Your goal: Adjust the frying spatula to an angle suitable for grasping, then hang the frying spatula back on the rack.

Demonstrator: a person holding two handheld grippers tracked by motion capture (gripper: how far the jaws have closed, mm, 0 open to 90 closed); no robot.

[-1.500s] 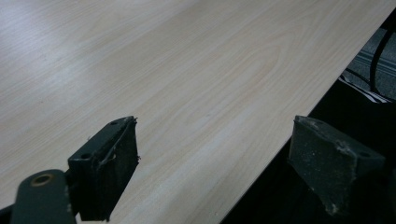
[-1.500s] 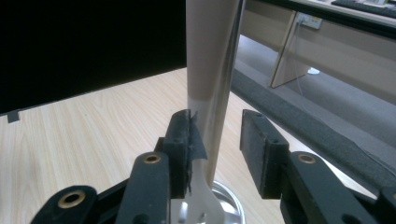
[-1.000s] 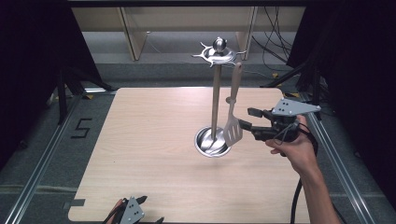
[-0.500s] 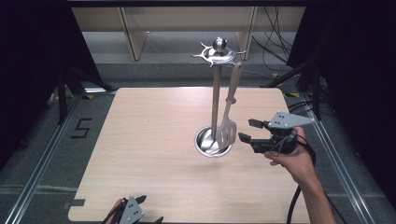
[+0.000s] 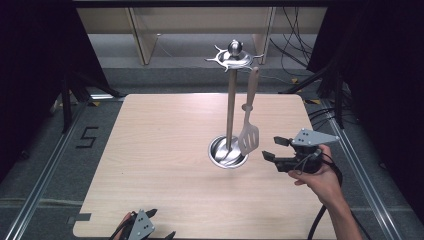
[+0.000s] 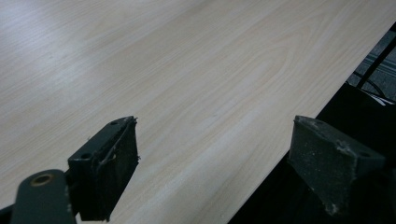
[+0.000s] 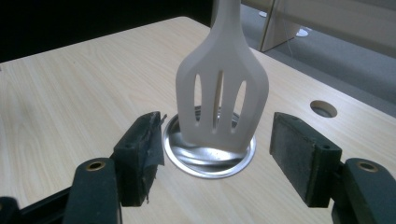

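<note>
Right gripper [image 5: 271, 148] with jaws wide apart and holding nothing, just beside the slotted spatula [image 5: 249, 136] hanging from the metal stand [image 5: 229, 111], left gripper [image 5: 157, 227] also spread, empty, over the table's [image 5: 160, 145] near edge.

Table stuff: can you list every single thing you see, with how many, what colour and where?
Table: one, pale wood, middle of the high view.
Utensil stand: one, shiny silver, upright pole with a round dish base and hooks on top, right of the table's middle.
Spatula: one, whitish with slots, hanging from the stand's top, blade just above the base.
Hole: one, round, in the table beyond the stand in the right gripper view.
Cables: several, dark, on the floor behind the table.
Left gripper: one, black, open, at the table's near edge.
Right gripper: one, black, open, pointing at the spatula blade.
Hand: one, holding the right gripper.
</note>
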